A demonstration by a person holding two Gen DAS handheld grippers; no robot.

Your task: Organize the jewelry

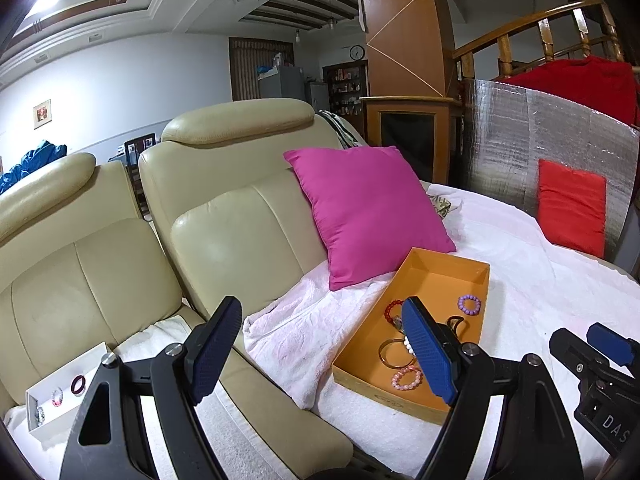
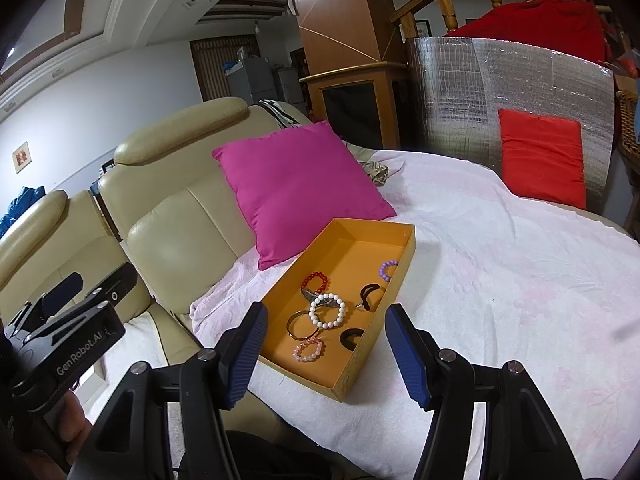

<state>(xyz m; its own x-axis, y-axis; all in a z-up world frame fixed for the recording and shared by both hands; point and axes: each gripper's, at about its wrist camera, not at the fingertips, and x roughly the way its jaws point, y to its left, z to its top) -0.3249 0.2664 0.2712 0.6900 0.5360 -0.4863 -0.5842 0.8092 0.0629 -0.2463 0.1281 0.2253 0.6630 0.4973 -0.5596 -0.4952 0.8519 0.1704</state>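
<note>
An orange tray (image 2: 400, 256) lies on the white towel and holds several bracelets: a white bead one (image 2: 328, 311), a pink one (image 2: 308, 350), a purple one (image 2: 387, 270), a red one (image 2: 315, 280), a gold bangle (image 2: 298, 325). My right gripper (image 2: 326, 354) is open and empty just in front of the tray. My left gripper (image 1: 320, 354) is open and empty, to the left of the tray (image 1: 476, 276). A white box (image 1: 60, 404) at the lower left holds a dark red ring (image 1: 78, 385) and beaded pieces.
A magenta pillow (image 2: 300, 188) leans on the beige leather sofa (image 2: 180, 232) behind the tray. A red cushion (image 2: 542, 156) rests against a silver foil panel (image 2: 452, 92) at the right. The white towel (image 2: 520, 280) covers the seat.
</note>
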